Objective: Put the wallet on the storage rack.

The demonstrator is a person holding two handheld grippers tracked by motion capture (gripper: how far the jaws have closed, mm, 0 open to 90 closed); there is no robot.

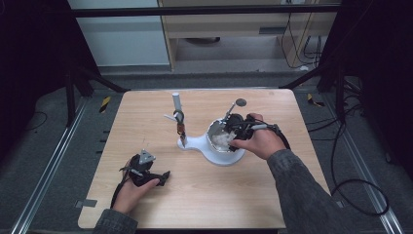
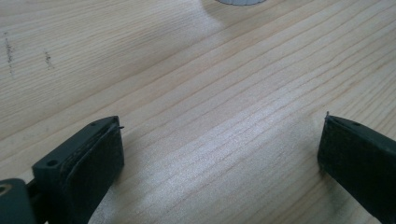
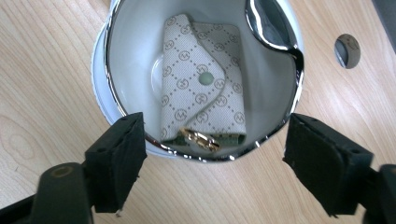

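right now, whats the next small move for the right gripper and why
Probably ease the right gripper down into the white bowl: its jaws stand open above the rim, and the patterned key pouch lies inside, ungripped, gold clasp nearest.

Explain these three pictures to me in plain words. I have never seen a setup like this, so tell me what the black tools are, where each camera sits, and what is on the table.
No robot is at work here: a person holds a hand-held two-jaw gripper in each hand. The high view looks down on a wooden table from above the person's side. The other two pictures come from small cameras riding on the grippers, looking along their black jaws.

The left gripper rests low over bare wood, jaws apart, holding nothing. The right gripper is at a white bowl with a shiny chrome rim, jaws open on either side of the rim, gripping nothing.

Inside the bowl lies a small patterned pouch with a snap button and a gold clasp. The bowl belongs to a white stand from which a thin post rises.
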